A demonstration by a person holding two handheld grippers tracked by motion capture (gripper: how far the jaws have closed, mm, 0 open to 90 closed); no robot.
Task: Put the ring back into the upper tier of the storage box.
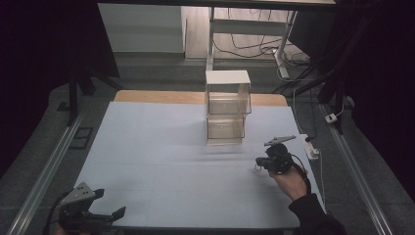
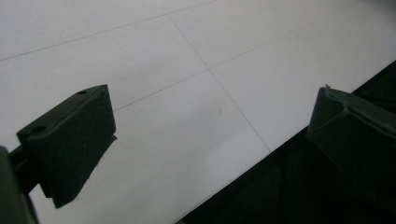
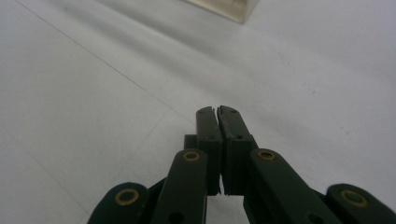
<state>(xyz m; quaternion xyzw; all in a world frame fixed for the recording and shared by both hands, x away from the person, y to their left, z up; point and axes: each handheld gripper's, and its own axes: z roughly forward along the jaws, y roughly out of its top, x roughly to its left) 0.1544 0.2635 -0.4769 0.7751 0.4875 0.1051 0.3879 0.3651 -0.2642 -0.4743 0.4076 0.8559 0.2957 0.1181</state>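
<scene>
left gripper point(image 1: 105, 218) low at the near left corner of the pale blue table point(image 1: 161, 171), jaws spread wide with nothing between them; in the left gripper view point(image 2: 210, 140) one jaw over the white surface, the other past the table's near edge. right gripper point(image 1: 259, 164) held in a hand point(image 1: 291, 183) near the right edge, pointing left, jaws pressed together and empty, seen tip to tip in the right gripper view point(image 3: 217, 112). two clear boxes stacked point(image 1: 227, 105) toward the far middle, white lid on top, well apart from both grippers; a corner of the stack point(image 3: 229, 9) beyond the closed tips
</scene>
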